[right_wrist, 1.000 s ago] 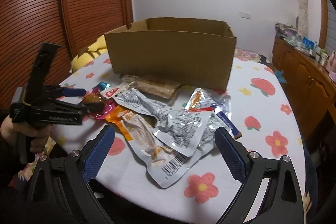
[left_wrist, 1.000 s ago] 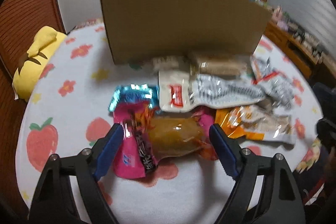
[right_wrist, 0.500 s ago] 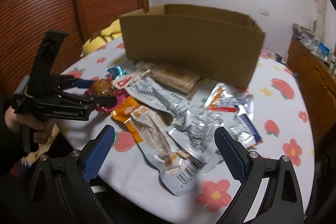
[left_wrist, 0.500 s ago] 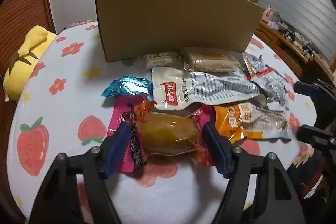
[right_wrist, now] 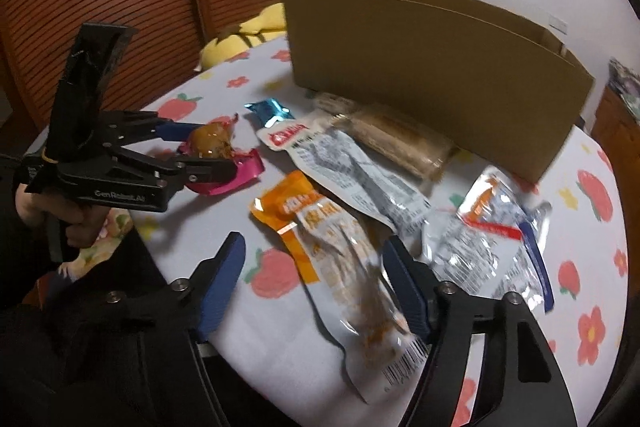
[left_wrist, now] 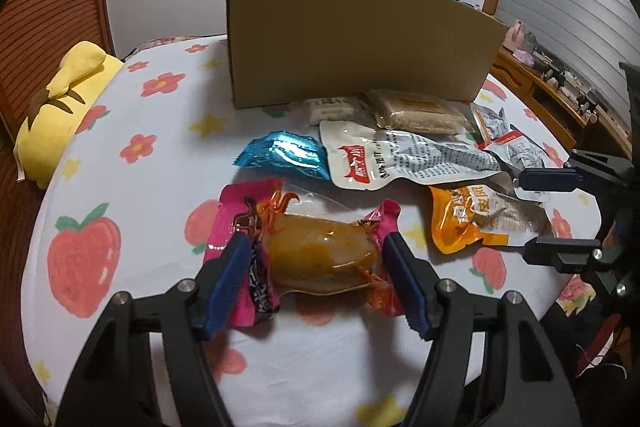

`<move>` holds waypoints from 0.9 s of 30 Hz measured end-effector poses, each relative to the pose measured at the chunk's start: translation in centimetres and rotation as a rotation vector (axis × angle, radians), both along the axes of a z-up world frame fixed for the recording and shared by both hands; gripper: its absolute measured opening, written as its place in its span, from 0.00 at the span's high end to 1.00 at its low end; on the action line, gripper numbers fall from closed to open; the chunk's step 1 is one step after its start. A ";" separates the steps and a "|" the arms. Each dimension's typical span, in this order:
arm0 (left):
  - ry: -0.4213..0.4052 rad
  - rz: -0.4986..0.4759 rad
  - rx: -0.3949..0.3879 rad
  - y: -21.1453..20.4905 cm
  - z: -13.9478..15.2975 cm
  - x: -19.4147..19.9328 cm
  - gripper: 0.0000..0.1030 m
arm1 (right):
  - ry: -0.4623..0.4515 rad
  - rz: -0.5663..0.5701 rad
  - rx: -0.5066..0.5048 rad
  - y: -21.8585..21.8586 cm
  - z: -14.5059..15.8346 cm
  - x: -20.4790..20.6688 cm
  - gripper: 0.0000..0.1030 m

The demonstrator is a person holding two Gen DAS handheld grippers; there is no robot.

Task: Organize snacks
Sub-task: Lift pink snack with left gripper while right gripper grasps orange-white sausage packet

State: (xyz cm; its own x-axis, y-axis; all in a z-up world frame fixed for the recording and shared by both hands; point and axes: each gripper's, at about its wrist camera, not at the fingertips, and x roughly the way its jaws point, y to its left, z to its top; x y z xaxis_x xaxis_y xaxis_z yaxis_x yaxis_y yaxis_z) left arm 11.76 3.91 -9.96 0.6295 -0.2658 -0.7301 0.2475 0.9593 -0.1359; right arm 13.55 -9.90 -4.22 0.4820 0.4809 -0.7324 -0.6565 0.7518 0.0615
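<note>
A pink-wrapped snack with a brown piece inside lies near the table's front edge. My left gripper has its jaws still closing, and both blue pads touch the wrapper's ends; in the right wrist view the left gripper flanks the pink snack. An orange-and-clear packet lies between the closing jaws of my right gripper, with a gap beside the left pad. Seen from the left wrist, the right gripper straddles the orange packet. Behind stands an open cardboard box.
A blue foil snack, a white packet with a red label, a beige cracker pack and silver packets lie before the box. A yellow plush sits at the far left. A hand holds the left gripper.
The left jaws narrowed around the pink snack. The right gripper came lower and closer to the orange packet, its jaws narrowed, and it entered the left wrist view.
</note>
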 end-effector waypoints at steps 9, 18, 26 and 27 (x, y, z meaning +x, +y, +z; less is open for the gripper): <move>-0.004 0.008 0.003 0.1 -0.2 0.2 0.25 | 0.054 0.036 -0.102 1.9 -1.8 2.2 0.33; -0.012 0.003 0.019 -0.4 -0.2 0.4 0.35 | 0.060 0.050 -0.147 2.8 -2.5 3.2 0.27; -0.020 0.023 0.000 0.6 0.0 -0.6 0.38 | 0.073 0.089 -0.150 3.4 -2.3 3.3 0.49; -0.021 0.028 -0.006 0.8 0.0 -0.7 0.38 | 0.072 0.090 -0.149 3.4 -2.3 3.3 0.52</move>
State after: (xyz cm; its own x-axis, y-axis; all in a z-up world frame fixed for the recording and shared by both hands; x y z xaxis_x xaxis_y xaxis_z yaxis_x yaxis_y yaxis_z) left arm 11.01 4.73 -10.00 0.6521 -0.2523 -0.7149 0.2238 0.9650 -0.1365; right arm 16.84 -6.50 -6.50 0.3856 0.4033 -0.8299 -0.7197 0.6943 0.0029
